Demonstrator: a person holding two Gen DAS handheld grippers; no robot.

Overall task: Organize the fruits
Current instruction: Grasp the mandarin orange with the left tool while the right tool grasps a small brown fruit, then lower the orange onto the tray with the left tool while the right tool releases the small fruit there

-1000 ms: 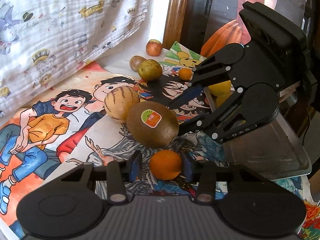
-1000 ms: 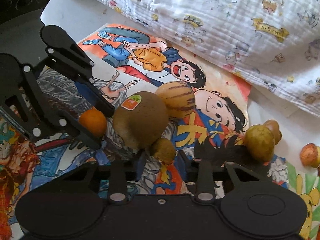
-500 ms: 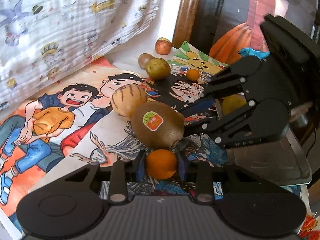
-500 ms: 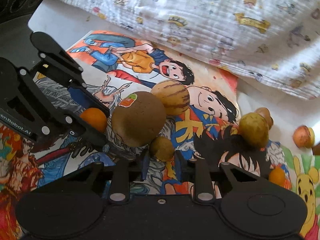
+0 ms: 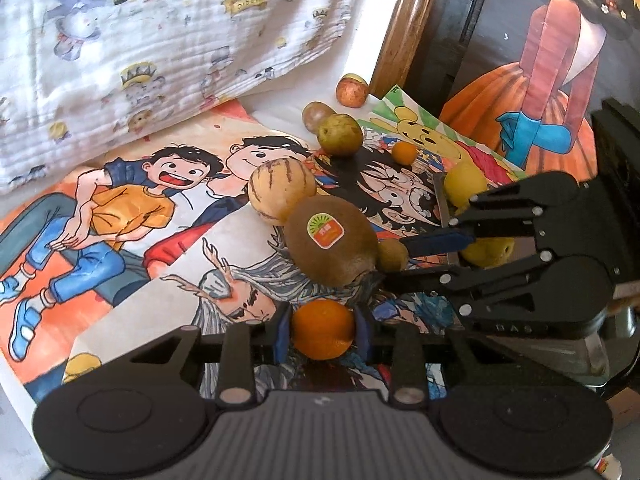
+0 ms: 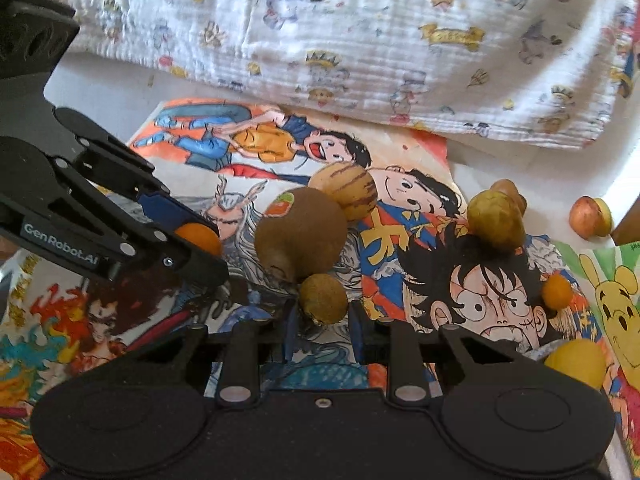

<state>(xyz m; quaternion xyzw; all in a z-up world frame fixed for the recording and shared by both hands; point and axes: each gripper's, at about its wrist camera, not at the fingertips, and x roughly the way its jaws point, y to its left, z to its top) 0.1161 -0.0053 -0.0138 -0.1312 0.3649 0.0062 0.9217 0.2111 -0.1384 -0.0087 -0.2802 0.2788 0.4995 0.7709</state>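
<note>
Clearly both small fruits are light, round and firm-skinned, so they should lift easily but could roll or squirt out of flat pads unless taken across their widest middle; neither looks fragile, though a hard squeeze would bruise them. Taking the large kiwi (image 5: pixel 331 245) with its sticker as the landmark, the small orange (image 5: pixel 322 329) lies just in front of it, on the camera side, and the left gripper (image 5: pixel 322 332) has its blue pads pressed against the orange's two flanks, clamped at about its widest line. The small brown fruit (image 6: pixel 323 298) sits touching the kiwi's lower right edge in the right wrist view, and the right gripper (image 6: pixel 323 320) has its jaws drawn in on it; they have just been closing, and the pads now hug its lower half rather than its middle, a hold that I judge less secure. Behind the kiwi rests a striped melon-like fruit (image 5: pixel 281 190), touching it. Well beyond it lie a green pear-like fruit (image 5: pixel 340 135) and a reddish apple (image 5: pixel 352 91). To the kiwi's right stands a metal tray (image 5: pixel 576 354) with yellow fruit near its rim.
</note>
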